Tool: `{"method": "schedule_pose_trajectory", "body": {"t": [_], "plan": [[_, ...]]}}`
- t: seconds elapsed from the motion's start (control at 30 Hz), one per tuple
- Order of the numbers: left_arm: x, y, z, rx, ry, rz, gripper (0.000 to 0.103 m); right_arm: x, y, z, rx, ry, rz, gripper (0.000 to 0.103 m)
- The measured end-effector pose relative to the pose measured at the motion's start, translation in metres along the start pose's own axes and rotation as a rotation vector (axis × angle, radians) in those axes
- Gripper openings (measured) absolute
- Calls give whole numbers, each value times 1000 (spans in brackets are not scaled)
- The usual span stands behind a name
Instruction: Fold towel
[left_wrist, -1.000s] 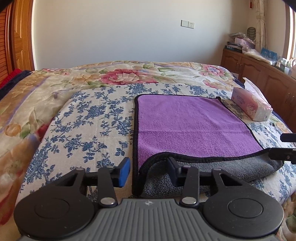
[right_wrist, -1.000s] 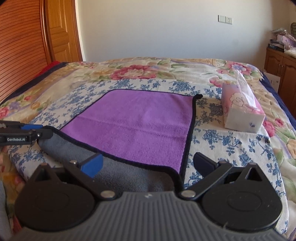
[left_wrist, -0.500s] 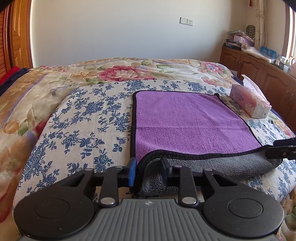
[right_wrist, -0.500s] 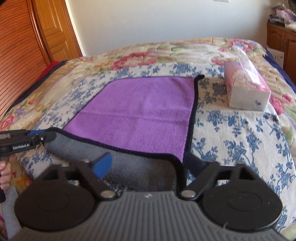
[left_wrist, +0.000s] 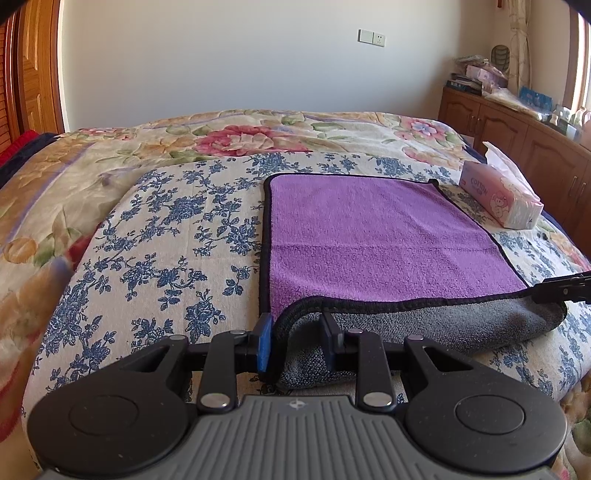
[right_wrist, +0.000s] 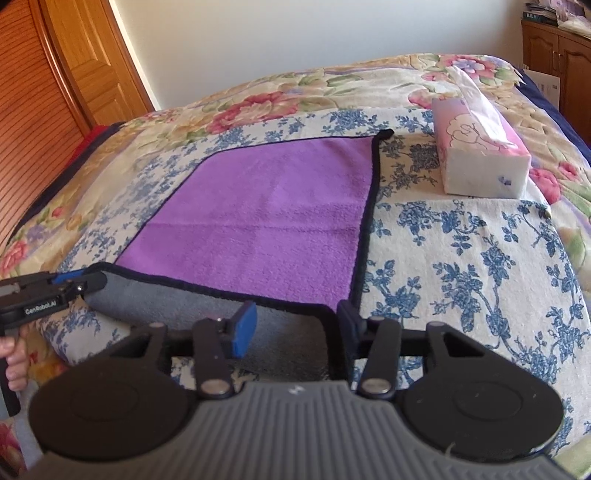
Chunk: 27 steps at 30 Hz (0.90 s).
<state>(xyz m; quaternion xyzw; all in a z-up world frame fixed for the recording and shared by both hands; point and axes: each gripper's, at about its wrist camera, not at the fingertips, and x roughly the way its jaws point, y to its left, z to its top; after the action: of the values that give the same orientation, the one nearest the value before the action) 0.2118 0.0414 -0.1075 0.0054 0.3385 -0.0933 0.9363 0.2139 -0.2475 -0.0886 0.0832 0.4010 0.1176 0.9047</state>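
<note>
Bed up front holds the towel, near corners between each tool's fingers: left gripper pinching it, right gripper apart (a corner could slip, spoiling the fold)

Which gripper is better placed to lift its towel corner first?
Left: the left gripper pinches the towel corner; the right gripper straddles its corner, fingers apart.

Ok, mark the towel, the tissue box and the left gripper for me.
towel (left_wrist: 369, 229): left wrist view, purple top face.
tissue box (right_wrist: 480, 147): right wrist view, pink top.
left gripper (left_wrist: 295, 332): left wrist view, between fingertips at towel's turned-up corner.
</note>
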Motion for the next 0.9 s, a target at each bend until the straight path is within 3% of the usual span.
{"method": "schedule_pose_trajectory", "body": {"t": [0.17,0.47,0.63,0.9], "plan": [[1,0,0,0,1,1,28,1,-3,0,7,20,-2,49],[1,0,-1,1,2,0,27,1,-2,-1,-15,39,-12,24],[1,-1,-1,8,5,-6,8,1,-3,0,-30,35,-28,11],[-2,-5,1,22,-10,-17,6,-3,0,1,-59,9,-4,4]]}}
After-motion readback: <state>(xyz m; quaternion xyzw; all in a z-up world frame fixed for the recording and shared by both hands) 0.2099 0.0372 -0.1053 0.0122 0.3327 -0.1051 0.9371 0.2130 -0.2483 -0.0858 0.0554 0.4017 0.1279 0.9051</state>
